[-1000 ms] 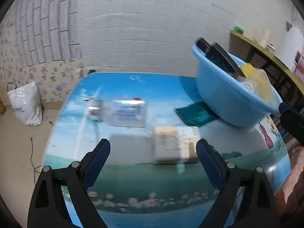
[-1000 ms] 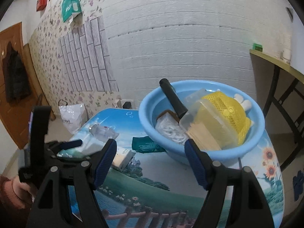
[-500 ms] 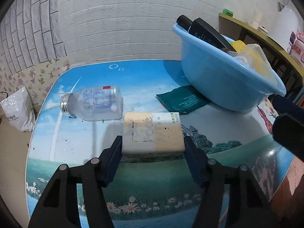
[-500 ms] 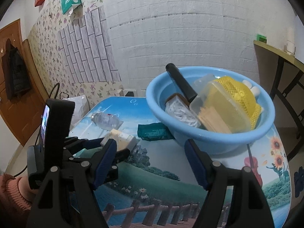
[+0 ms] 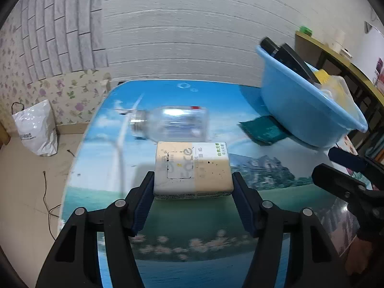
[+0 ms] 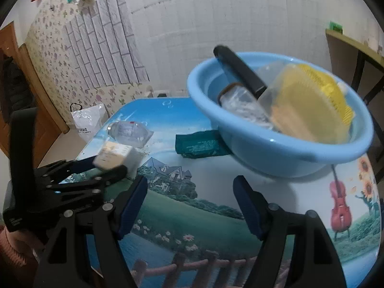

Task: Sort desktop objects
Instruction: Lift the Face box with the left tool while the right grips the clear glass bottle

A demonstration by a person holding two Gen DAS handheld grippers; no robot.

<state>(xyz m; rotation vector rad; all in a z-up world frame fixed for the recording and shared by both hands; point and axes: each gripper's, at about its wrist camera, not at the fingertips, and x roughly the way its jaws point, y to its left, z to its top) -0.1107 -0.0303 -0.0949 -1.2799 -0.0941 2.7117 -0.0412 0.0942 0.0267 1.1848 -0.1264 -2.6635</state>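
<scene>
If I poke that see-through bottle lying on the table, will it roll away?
Probably, yes. The bottle lies on its side and looks round, so a poke across it could send it rolling over the smooth table. It looks nearly empty, so likely light. The tissue pack beside it might stop it on that side.

home: floral wallpaper (image 5: 72,96), washbasin (image 6: 288,153)

Desktop objects on the picture-printed table

A beige tissue pack (image 5: 193,170) sits flat between the left gripper's (image 5: 193,184) pads, gripped at both ends. Just behind it a clear glass bottle (image 5: 171,126) lies on its side, metal cap leftward. A dark green packet (image 5: 262,129) lies flat, partly under the blue basin (image 5: 300,110), which holds a black-handled tool, a yellow mesh item and clear containers.
</scene>
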